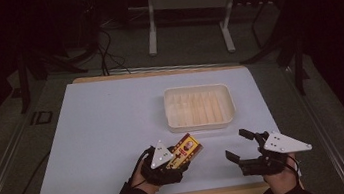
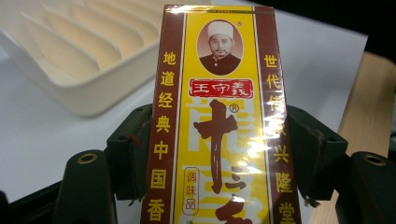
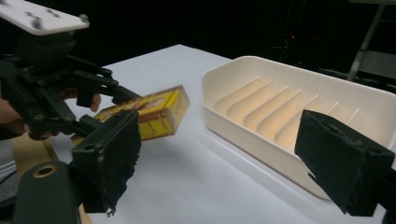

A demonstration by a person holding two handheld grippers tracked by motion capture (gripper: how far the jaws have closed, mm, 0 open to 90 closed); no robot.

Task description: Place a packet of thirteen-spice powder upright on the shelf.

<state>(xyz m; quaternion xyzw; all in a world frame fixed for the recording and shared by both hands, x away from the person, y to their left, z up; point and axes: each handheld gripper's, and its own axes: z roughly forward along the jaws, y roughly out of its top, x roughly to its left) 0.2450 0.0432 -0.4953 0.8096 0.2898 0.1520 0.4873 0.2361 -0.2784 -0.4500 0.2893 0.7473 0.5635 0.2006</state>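
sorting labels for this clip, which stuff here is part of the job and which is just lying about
Part of the job, as far as can be judged:
- yellow seasoning box, clamped in the left tongs
- white slotted tray, empty
- right tongs, open, holding nothing

Just lying about:
- metal stand legs on the floor beyond the table
- floor cables

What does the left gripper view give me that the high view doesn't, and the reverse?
Left gripper view alone: the printed front of the yellow and brown box, with its portrait and characters, and both black fingers pressed against its sides. High view alone: the right gripper, open and holding nothing, the whole white tabletop, and the floor and stand legs beyond. Both: the box held in the left gripper, and the cream slotted tray, with nothing in the slots visible.
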